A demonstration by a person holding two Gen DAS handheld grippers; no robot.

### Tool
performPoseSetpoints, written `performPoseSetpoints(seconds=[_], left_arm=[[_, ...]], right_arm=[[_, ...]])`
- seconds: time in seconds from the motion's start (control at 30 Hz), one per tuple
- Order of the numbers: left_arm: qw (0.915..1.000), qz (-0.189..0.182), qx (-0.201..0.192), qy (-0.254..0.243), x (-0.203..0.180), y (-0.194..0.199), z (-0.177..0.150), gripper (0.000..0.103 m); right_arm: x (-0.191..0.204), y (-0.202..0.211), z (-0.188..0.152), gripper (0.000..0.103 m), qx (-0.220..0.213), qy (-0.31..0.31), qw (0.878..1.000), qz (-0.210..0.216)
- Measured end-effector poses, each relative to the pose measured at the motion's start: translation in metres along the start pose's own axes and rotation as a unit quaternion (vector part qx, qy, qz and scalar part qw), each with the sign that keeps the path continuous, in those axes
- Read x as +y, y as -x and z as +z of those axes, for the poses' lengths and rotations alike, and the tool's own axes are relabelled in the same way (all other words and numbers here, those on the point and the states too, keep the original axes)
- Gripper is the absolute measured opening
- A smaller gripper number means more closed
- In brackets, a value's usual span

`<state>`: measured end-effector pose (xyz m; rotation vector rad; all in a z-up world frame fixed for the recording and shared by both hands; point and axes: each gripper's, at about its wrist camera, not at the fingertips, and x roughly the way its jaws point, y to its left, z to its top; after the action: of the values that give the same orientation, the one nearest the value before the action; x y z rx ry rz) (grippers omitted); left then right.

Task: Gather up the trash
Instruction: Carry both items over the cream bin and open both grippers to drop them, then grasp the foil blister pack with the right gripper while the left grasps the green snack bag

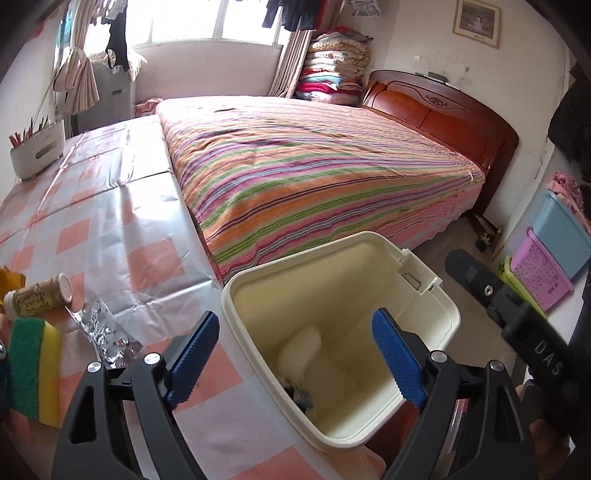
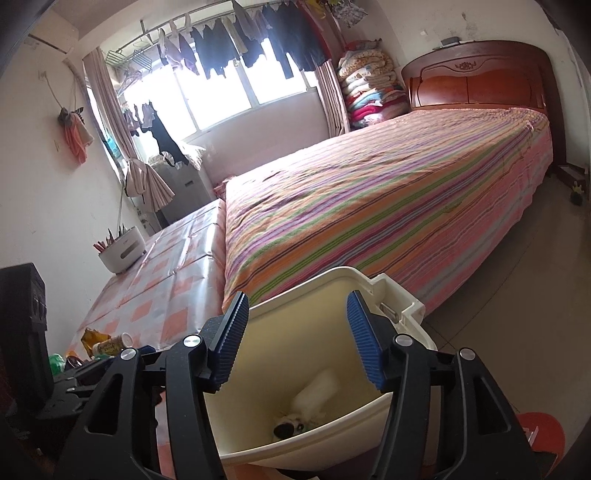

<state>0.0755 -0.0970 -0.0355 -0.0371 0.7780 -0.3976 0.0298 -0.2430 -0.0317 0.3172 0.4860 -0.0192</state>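
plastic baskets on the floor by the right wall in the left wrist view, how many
3, stacked together: blue basket at the back, purple basket in front, green basket beneath. More may be hidden.

Daylight pours through the blown-out window (image 1: 207,22), glaring off the bench (image 1: 122,206). Fisheye bends and darkens the edges. Trash in the bin (image 2: 369,284) is blurred.

Cream bin (image 1: 436,317), lidless and upright beside the table edge, a blurred white piece (image 1: 301,347) and a dark scrap (image 1: 301,398) inside, small bottle (image 1: 38,297) lying on the table, crumpled foil wrapper (image 1: 105,334) just beside it
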Motion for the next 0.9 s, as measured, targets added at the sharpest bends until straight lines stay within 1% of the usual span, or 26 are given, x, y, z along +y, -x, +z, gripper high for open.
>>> performPoseSetpoints(seconds=[0.1, 0.23, 0.33, 0.57, 0.73, 0.9], left_arm=[[0.9999, 0.010, -0.006, 0.004, 0.008, 0.004, -0.002, 0.083], [0.9994, 0.033, -0.011, 0.005, 0.020, 0.007, -0.005, 0.083], [0.9991, 0.036, -0.004, 0.024, 0.035, 0.009, -0.008, 0.083], [0.9974, 0.047, -0.018, 0.051, 0.063, 0.028, -0.012, 0.083], [0.9954, 0.067, -0.022, 0.066, 0.086, 0.043, -0.019, 0.083], [0.9928, 0.086, -0.028, 0.079, 0.111, 0.061, -0.026, 0.083]], right_arm=[[0.009, -0.001, -0.001, 0.056, 0.002, 0.008, 1.000, 0.010], [0.021, -0.005, -0.003, 0.057, 0.007, 0.022, 1.000, 0.021], [0.028, -0.008, -0.005, 0.058, 0.012, 0.030, 0.999, 0.028], [0.048, -0.014, -0.010, 0.059, 0.027, 0.050, 0.997, 0.045], [0.074, -0.023, -0.017, 0.060, 0.046, 0.074, 0.994, 0.072], [0.111, -0.032, -0.032, 0.060, 0.071, 0.109, 0.986, 0.105]])
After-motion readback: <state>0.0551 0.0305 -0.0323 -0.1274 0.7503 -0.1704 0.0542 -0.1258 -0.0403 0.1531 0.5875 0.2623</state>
